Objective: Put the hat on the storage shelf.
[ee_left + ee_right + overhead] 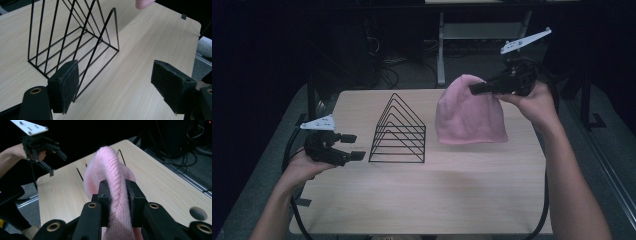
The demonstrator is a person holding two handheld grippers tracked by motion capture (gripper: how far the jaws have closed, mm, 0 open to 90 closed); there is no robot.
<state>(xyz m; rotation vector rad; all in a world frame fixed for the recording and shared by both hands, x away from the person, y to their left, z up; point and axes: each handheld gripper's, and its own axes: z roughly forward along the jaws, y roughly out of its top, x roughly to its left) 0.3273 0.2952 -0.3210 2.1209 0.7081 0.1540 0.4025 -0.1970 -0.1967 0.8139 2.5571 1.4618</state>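
Two grippers: one in each hand, well apart, at opposite sides of the table (422,195).
Right gripper (477,88): jaws clamped together on a fold at the crown of the pink knitted hat (469,115); in the right gripper view the knit is pinched between both pads.
Hat: hangs from the right gripper, opening downward, above the far right part of the table, just right of the rack.
Left gripper (357,147): jaws spread apart, nothing between them; held at the table's left edge, pointing toward the rack.
Wire rack (398,131): black, with triangular dividers, upright on the table between the two grippers; its slots hold nothing.
Hat and rack: near each other, apart.
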